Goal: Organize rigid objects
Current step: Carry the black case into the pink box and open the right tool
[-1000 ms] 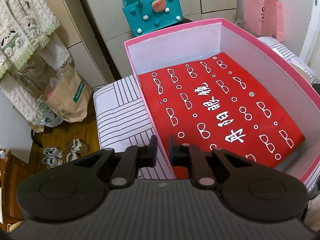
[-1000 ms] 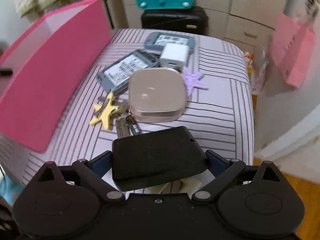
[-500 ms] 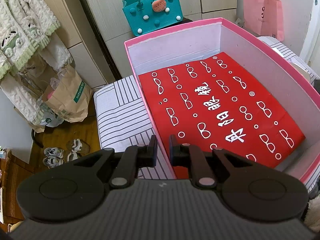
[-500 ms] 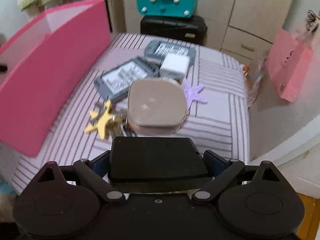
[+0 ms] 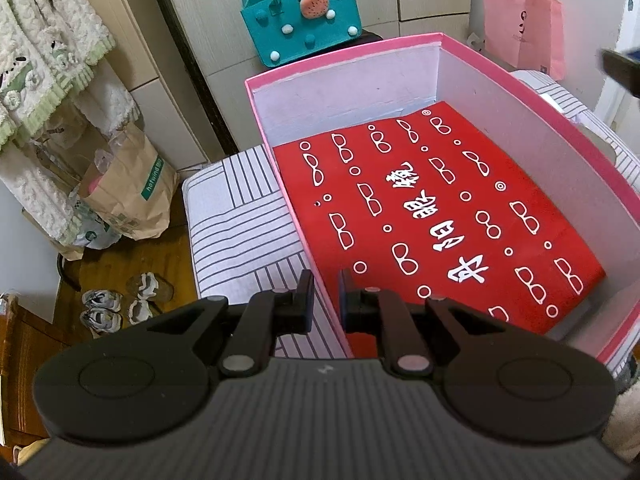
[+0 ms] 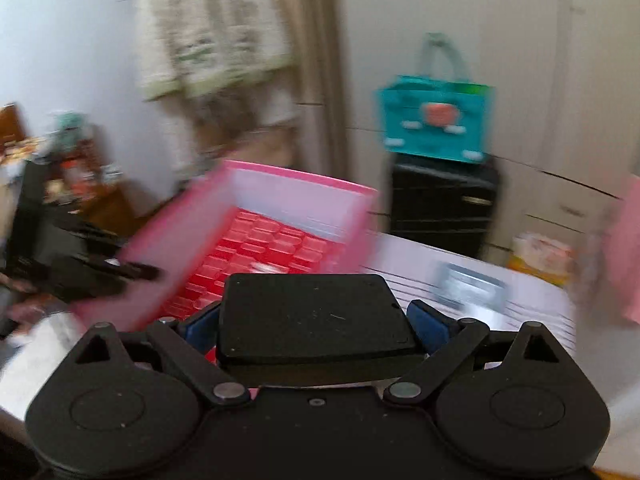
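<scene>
The flat black case (image 6: 316,316) sat pinched between the pads of the right hand-held gripper (image 6: 316,322), raised above the striped bed (image 6: 532,300) and aimed at the pink box (image 6: 304,184). This looked like the carry step; next it needs lowering onto the red sheet (image 5: 432,208) and releasing. The left hand-held gripper (image 5: 325,296) pinched the box's near wall, tilted downward, steadying it.

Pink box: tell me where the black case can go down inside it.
The whole red printed sheet lining the pink box is bare, from the far white wall to the near corner. Only the near left wall is taken: the left gripper is clamped on it. The right gripper holds the black case.
</scene>
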